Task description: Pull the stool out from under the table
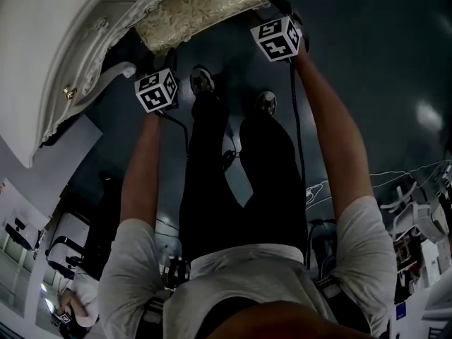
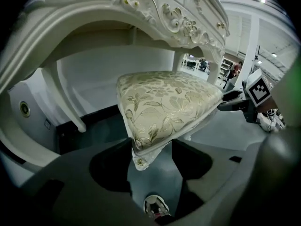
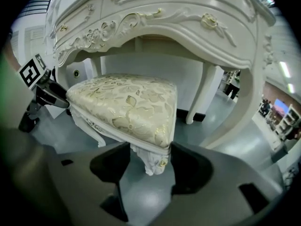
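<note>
The stool [image 1: 198, 6] has a cream floral cushion and white carved legs, and stands partly under the white ornate table [image 1: 63, 41]. In the left gripper view, my left gripper [image 2: 149, 161] is closed on the stool's [image 2: 164, 102] near corner, which fills the gap between both jaws. My right gripper [image 3: 148, 161] holds the other near corner of the stool [image 3: 127, 102] the same way, at its carved leg top. In the head view, only the marker cubes show, left [image 1: 157, 90] and right [image 1: 277, 37], at the cushion's near edge.
The table's curved legs [image 3: 202, 93] stand behind and beside the stool, and its carved apron [image 2: 155, 13] hangs above the cushion. The person's shoes [image 1: 203, 81] are on the dark glossy floor just behind the stool. Shelving and furniture stand farther off.
</note>
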Available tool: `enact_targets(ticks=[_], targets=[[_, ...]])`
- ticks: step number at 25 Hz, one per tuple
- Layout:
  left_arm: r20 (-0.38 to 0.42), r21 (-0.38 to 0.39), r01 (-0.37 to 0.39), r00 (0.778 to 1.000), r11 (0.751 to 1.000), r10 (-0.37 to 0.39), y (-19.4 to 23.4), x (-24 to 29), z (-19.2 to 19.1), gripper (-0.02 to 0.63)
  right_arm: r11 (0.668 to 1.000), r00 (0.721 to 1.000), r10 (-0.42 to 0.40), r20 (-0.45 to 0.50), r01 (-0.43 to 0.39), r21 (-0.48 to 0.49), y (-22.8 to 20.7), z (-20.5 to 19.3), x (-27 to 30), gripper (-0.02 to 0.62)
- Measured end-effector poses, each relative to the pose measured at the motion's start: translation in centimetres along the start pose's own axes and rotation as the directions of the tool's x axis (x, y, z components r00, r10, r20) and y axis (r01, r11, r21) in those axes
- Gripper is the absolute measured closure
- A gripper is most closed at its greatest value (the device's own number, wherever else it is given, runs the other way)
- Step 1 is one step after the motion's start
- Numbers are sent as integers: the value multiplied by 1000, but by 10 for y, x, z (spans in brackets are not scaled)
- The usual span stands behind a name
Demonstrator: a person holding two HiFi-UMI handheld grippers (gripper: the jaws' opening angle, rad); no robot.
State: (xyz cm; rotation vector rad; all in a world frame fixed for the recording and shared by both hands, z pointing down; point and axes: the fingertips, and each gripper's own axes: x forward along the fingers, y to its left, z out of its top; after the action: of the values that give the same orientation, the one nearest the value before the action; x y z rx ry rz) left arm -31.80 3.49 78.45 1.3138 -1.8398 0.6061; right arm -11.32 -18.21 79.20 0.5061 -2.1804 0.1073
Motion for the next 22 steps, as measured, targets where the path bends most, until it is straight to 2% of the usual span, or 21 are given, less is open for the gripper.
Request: enact_targets(ticks=[6,9,11,15,17,22], targets=[[-20,-7,-10,1000,1000,10,-1,-3,-9,333,1000,1000,-11,-7,11,12,8,-12,-4,311],[8,-32,-36,999,999,36,-3,-9,-9,356,1000,1000,0,-14,0,7,8,-12,-5,311],[16,-22,-56,998,998,56,-6,-12,-10,387,1000,1000,2,-18,-2,14,8,-15,-8,311],[12,4,-71,997,997,71,2,-7,-12,385,1000,1000,13,3,-13,15,14,-18,-6,313],[9,-2,-58,998,998,58,4,-7,-12,367,1000,1000,27,12,-27,0,16,-16,-6,313],[4,-19,36,999,999,-36,6,-2,-3,328,1000,999,28,33,-28,-2,9,-12,-8,316]])
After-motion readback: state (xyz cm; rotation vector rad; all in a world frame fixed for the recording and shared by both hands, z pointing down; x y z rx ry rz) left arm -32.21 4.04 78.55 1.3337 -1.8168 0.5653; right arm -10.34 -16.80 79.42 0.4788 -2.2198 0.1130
